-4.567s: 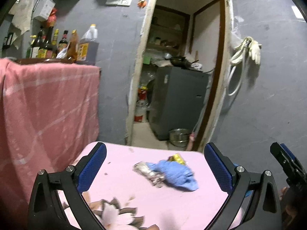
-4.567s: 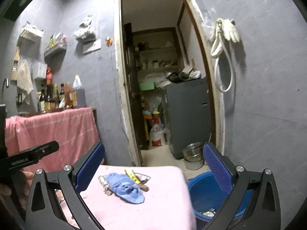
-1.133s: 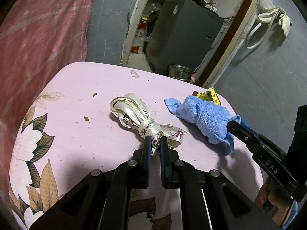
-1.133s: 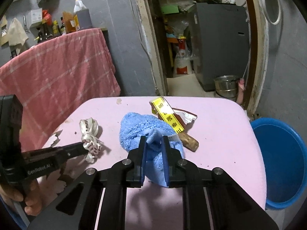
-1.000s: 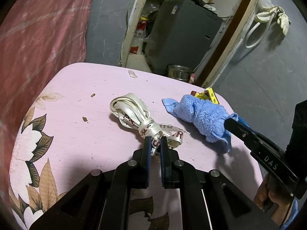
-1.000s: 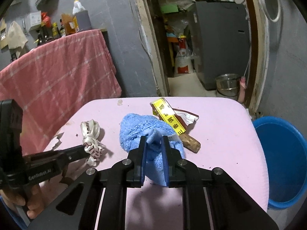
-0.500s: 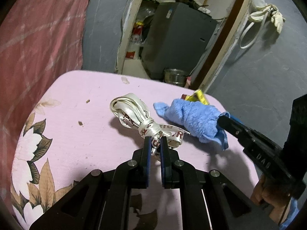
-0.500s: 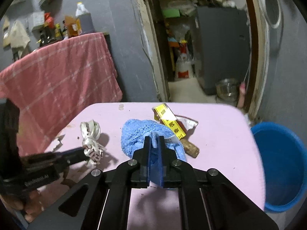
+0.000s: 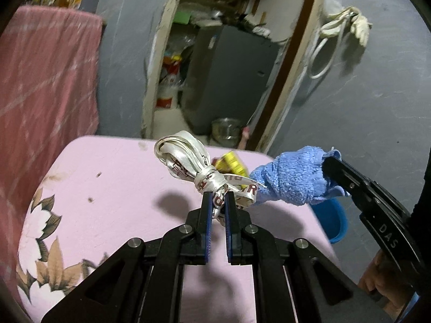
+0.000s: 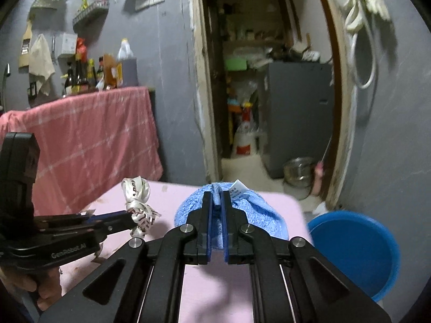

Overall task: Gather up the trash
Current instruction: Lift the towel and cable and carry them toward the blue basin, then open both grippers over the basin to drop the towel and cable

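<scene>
While the left gripper has its jaws pinching the knotted white ribbon clear of the pink worktop, the right gripper has its jaws clamped on the blue cloth, with the blue tub below to their right.

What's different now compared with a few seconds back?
Both grippers, open then, closed and lifted: the left gripper holds the knotted ribbon, the right gripper the blue cloth, both off the pink table. The yellow wrapper and blue bucket stayed.
</scene>
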`<state>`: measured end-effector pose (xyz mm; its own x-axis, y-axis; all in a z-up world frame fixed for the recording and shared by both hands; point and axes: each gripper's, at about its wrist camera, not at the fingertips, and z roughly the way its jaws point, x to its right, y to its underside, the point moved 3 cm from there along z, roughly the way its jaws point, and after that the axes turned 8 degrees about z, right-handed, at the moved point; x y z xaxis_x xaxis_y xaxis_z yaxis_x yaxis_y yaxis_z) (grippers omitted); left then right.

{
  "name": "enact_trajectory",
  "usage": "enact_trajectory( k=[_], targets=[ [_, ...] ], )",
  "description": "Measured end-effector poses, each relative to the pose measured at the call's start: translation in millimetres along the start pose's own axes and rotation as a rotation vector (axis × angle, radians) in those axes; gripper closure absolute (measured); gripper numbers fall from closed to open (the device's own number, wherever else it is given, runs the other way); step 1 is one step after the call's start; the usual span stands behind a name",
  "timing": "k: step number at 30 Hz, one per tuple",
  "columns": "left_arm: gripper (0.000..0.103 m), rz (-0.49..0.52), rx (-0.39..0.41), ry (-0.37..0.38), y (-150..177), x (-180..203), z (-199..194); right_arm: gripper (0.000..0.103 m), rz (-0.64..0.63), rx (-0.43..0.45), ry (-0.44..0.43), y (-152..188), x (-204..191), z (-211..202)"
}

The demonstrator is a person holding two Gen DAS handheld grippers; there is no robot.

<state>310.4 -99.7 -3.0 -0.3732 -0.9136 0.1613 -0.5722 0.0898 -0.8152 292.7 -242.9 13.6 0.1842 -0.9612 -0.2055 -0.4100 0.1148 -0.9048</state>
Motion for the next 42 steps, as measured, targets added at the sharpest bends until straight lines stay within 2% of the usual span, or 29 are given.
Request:
enact_trajectory(
  k=[11, 17, 20, 24, 31, 36, 42],
  targets=[
    [0.097, 0.105, 0.171, 0.074, -36.5, 79.0, 0.2, 0.099, -0.002, 0.185, 0.151, -29.6, 55.7, -63.0],
    [0.097, 0.145, 0.218, 0.105, -48.9, 120.7, 26.0, 0.099, 0.043, 0.237, 0.243, -29.3, 109.2, -78.1],
    [0.097, 0.166, 0.214, 0.126, -50.2, 143.1, 47.2, 0.099, 0.063, 0.238, 0.287, -21.1, 135.9, -80.8],
    [0.097, 0.191, 0.162, 0.161, -49.0, 172.5, 81.5, 0.099, 0.124, 0.210, 0.328, -4.9, 174.5, -76.9],
    [0.097, 0.213, -0.029, 0.207, -35.9, 211.9, 147.9, 0.099, 0.226, 0.121, 0.349, 25.2, 220.8, -62.4],
    [0.096, 0.210, -0.174, 0.190, -20.4, 224.9, 188.0, 0.097, 0.296, 0.044, 0.337, 39.8, 243.8, -45.4],
    [0.092, 0.176, -0.258, 0.152, -2.7, 219.4, 210.6, 0.097, 0.345, -0.008, 0.309, 45.3, 255.4, -34.7]
  ],
)
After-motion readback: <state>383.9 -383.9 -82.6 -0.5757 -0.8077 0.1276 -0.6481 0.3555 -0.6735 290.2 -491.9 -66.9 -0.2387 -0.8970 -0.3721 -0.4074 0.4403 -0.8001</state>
